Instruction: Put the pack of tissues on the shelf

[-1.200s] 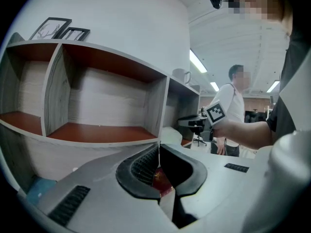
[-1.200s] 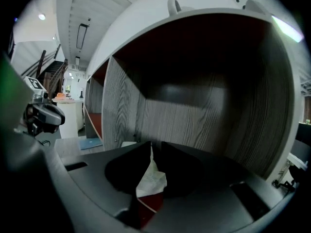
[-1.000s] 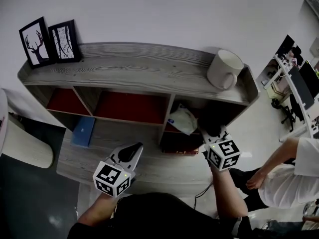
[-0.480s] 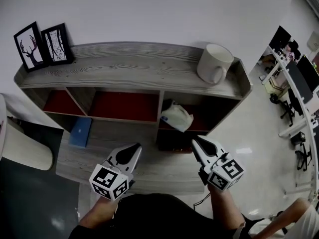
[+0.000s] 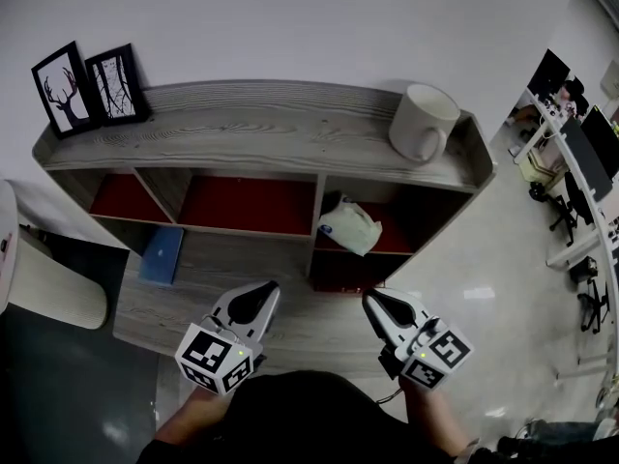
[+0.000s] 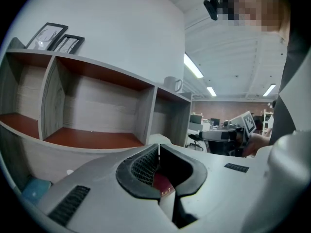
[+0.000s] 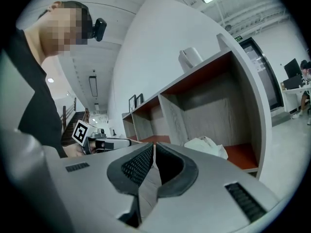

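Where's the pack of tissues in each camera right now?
Head view: pack of tissues in the shelf's right compartment.
Left gripper view: likely the pale bit just above the jaws.
Right gripper view: right of centre, same compartment.
Shared landmark: white mug on the shelf top.

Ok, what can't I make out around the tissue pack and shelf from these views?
- Pack of tissues: right gripper view, lower edge hidden by the right gripper; head view, print too small to read.
- Compartment below it: head view, too dark to see inside.
- Blue item: head view, too small to identify.
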`<action>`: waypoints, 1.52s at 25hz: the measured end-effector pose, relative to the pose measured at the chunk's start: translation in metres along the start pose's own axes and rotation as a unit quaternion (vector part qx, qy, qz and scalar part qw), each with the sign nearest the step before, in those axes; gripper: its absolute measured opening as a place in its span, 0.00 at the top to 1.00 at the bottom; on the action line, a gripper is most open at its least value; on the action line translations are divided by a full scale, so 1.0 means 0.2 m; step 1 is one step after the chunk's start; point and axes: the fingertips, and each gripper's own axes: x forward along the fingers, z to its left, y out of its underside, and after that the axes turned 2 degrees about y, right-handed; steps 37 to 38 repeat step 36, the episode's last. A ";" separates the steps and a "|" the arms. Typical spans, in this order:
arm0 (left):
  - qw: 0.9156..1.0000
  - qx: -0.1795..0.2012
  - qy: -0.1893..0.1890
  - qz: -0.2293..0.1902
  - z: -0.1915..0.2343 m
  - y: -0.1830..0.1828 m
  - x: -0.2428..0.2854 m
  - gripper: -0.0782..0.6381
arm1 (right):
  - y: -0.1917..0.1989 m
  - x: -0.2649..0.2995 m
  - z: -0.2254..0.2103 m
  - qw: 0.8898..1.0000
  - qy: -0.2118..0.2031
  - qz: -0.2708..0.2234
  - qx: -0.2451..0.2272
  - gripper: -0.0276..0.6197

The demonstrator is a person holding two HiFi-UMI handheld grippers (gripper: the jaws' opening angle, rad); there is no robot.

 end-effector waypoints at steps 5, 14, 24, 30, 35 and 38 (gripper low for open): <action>1.000 -0.002 -0.004 0.002 0.02 0.02 -0.03 0.86 | 0.03 0.01 0.07 1.000 -0.015 0.005 0.004 0.92; 1.000 0.003 0.007 -0.001 0.00 0.01 -0.03 0.86 | 0.05 0.04 0.14 1.000 -0.030 0.009 0.001 0.92; 1.000 0.001 0.008 -0.001 0.02 0.02 -0.05 0.86 | 0.07 0.08 0.14 0.999 -0.028 0.015 0.002 0.93; 1.000 -0.001 0.008 -0.001 0.04 0.02 -0.05 0.86 | 0.10 0.10 0.14 0.999 -0.029 0.024 0.005 0.93; 1.000 -0.002 0.008 -0.003 0.05 0.02 -0.05 0.86 | 0.10 0.11 0.14 0.999 -0.028 0.024 0.007 0.93; 1.000 -0.002 0.008 -0.003 0.05 0.02 -0.05 0.86 | 0.10 0.11 0.13 0.999 -0.028 0.024 0.007 0.93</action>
